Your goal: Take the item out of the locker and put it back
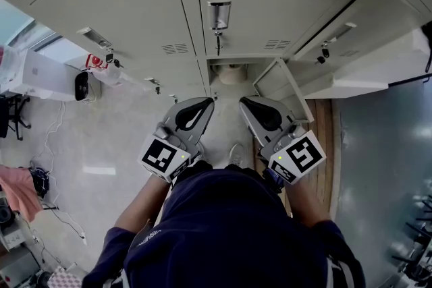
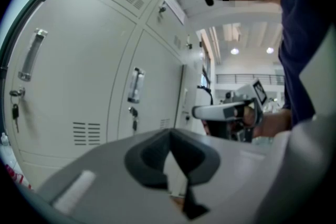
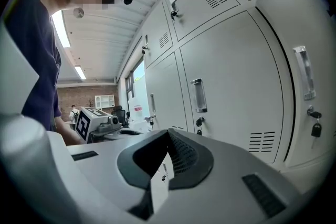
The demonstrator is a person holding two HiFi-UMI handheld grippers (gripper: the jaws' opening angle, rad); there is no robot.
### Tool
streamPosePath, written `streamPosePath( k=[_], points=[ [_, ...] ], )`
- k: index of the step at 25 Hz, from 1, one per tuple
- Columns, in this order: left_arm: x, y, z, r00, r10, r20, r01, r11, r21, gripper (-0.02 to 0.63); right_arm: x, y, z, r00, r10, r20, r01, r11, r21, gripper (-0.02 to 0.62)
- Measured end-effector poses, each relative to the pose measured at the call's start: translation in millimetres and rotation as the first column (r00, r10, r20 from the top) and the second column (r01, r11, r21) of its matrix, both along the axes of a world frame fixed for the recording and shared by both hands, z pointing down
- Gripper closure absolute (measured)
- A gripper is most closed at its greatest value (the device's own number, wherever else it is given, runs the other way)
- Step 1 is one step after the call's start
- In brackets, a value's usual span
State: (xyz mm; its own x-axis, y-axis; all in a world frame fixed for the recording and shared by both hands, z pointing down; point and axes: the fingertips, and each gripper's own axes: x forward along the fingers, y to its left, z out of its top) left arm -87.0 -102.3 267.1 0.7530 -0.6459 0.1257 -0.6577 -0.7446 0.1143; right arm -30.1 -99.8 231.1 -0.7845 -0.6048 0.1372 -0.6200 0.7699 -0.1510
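Locker bank [image 1: 121, 17]: pale metal doors run across your whole front, most of them shut.

One low compartment [image 1: 212, 75] stands open straight ahead of you. Its door [image 1: 280, 81] is swung out to your right. A larger pale panel further right also seems to stand out from the bank, though I can't tell what it is.

Item [image 1: 233, 73]: a small, pale, roll-like thing sitting inside that compartment, well apart from both grippers. It is too small to identify. With the door open and the item inside, this fits either the moment ahead of lifting it out or just after setting it back.

Handling, as a judgement:
- It is likely light.
- If it is a roll, expect it to roll or crush.
- Any grip should go across its sides, and be gentle rather than hard.

Room: the opening is narrow. The left frame edge and the door's edge on the right flank the way in, so only one gripper will fit through comfortably. The floor [image 1: 101, 138] to your left is open.

Left gripper [image 1: 210, 102] and right gripper [image 1: 243, 102]: both are held level ahead of your chest and pointing at the bank. On each, the jaws are together with nothing between them.
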Motion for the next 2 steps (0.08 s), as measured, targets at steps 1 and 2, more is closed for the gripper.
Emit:
streamPosePath(
  k=[1,2],
  points=[
    [1.2,0.2,-0.2,1.0,-0.001,-0.002,0.001,1.0,-0.003,0.603,0.5,0.0,-0.1,1.0,-0.002,0.001,0.002,1.0,0.0,0.589],
    [2.4,0.3,-0.8,1.0,-0.003,-0.005,0.003,1.0,-0.005,0.603,1.0,-0.1,-0.2,1.0,-0.004,0.002,0.004,1.0,-0.001,0.589]
  ],
)
